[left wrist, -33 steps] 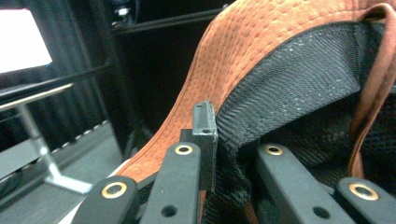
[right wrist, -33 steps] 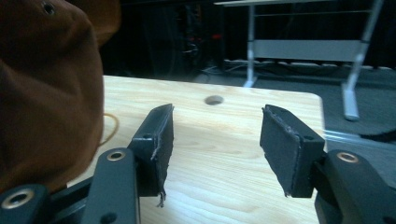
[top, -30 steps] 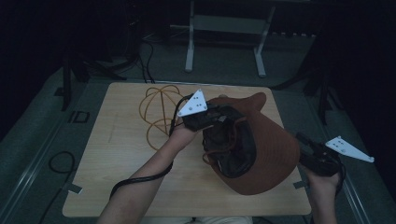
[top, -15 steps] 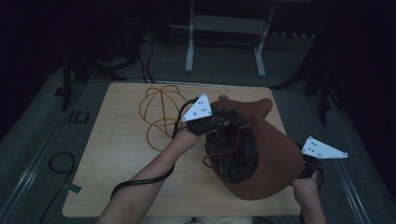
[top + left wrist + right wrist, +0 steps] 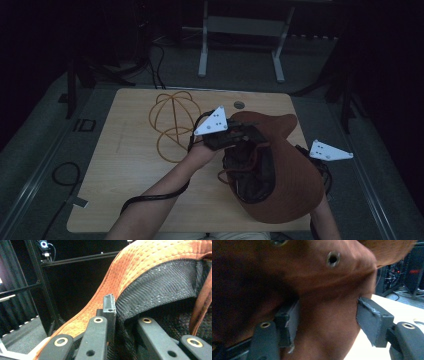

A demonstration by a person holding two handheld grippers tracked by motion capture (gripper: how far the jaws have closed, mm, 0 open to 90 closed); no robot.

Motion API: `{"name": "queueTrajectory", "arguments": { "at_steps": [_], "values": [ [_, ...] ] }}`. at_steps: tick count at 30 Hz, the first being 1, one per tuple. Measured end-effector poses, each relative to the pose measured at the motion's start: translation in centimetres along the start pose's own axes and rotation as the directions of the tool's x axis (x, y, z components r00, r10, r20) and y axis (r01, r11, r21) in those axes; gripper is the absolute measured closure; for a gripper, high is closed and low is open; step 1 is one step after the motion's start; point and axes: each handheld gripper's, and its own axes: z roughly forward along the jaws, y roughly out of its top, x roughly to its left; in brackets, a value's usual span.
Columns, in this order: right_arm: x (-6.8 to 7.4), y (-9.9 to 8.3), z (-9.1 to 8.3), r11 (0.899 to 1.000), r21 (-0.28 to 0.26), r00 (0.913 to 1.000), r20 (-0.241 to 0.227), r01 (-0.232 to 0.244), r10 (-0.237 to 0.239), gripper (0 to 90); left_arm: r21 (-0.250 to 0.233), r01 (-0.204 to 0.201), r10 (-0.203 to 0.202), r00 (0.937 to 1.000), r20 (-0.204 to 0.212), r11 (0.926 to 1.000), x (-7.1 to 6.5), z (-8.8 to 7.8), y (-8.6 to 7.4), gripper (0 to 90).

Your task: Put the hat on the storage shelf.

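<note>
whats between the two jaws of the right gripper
A fold of the brown hat, seen in the right gripper view. The right gripper has just been opening, and its pads stand off the cloth.

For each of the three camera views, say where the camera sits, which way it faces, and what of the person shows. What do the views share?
High view: above the table, looking forward and down; both forearms and the left gripper show.
Left gripper view: along its jaws, shut on the hat edge.
Right gripper view: along the right gripper, its jaws astride the hat's crown.
Shared: all three show the brown hat.
</note>
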Motion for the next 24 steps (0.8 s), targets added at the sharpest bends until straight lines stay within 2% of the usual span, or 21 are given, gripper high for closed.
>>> {"name": "queueTrajectory", "arguments": {
  "at_steps": [2,3,6,7,9,10,12,13,14,18,20,21,24],
  "values": [
    [0.1,0.1,0.2,1.0,-0.002,1.0,-0.005,-0.001,0.001,32.7,-0.012,0.011,-0.011,0.9999,0.01,0.9999,-0.3,0.2,0.1,84.6],
    [0.1,0.3,0.6,1.0,-0.017,0.9997,-0.026,0.002,-0.002,32.4,-0.013,0.013,-0.013,0.9998,0.013,0.9998,-0.3,0.2,0.2,84.6],
    [0.4,0.7,1.1,0.999,-0.031,0.9982,-0.058,0.009,-0.011,36.5,-0.011,0.006,-0.006,1.0,0.006,0.9999,-0.4,0.3,0.2,84.6],
    [0.5,0.7,1.3,0.999,-0.031,0.9977,-0.066,0.013,-0.015,44.3,-0.011,0.006,-0.006,1.0,0.006,0.9999,-0.4,0.3,0.2,84.6],
    [0.8,0.8,1.5,0.999,-0.025,0.9969,-0.069,0.036,-0.038,51.7,-0.006,0.012,-0.012,0.9999,0.006,0.9999,-0.5,0.5,0.1,84.6],
    [0.9,0.8,1.6,0.999,-0.024,0.997,-0.064,0.042,-0.043,60.7,-0.004,0.014,-0.014,0.9999,0.01,0.9999,-0.4,0.5,0.1,84.6],
    [0.9,0.9,1.7,0.999,-0.028,0.997,-0.063,0.042,-0.044,72.0,-0.002,0.013,-0.013,0.9999,0.008,0.9999,-0.4,0.5,0.1,84.6],
    [0.9,0.9,1.7,0.999,-0.028,0.997,-0.063,0.042,-0.044,72.0,0.0,0.015,-0.015,0.9999,0.007,0.9999,-0.4,0.5,0.0,84.6],
    [0.9,0.8,1.7,0.999,-0.033,0.9973,-0.064,0.034,-0.036,90.0,0.001,0.017,-0.017,0.9998,0.013,0.9998,-0.4,0.5,0.0,84.6],
    [0.8,0.9,1.6,0.999,-0.046,0.9983,-0.052,0.025,-0.028,90.0,0.004,0.017,-0.017,0.9998,0.01,0.9999,-0.4,0.4,-0.2,84.6],
    [0.9,0.9,1.3,0.998,-0.055,0.9992,-0.027,0.027,-0.029,90.0,0.003,0.023,-0.023,0.9997,0.009,0.9997,-0.3,0.2,-0.2,84.6],
    [0.9,1.0,1.3,0.998,-0.049,0.9991,-0.019,0.036,-0.037,90.0,-0.003,0.041,-0.041,0.999,0.017,0.9991,-0.2,0.1,-0.4,84.6],
    [0.8,1.0,1.3,0.998,-0.048,0.9995,-0.007,0.029,-0.03,90.0,-0.003,0.047,-0.047,0.9987,0.017,0.9989,-0.2,0.1,-0.5,84.6]
  ]
}}
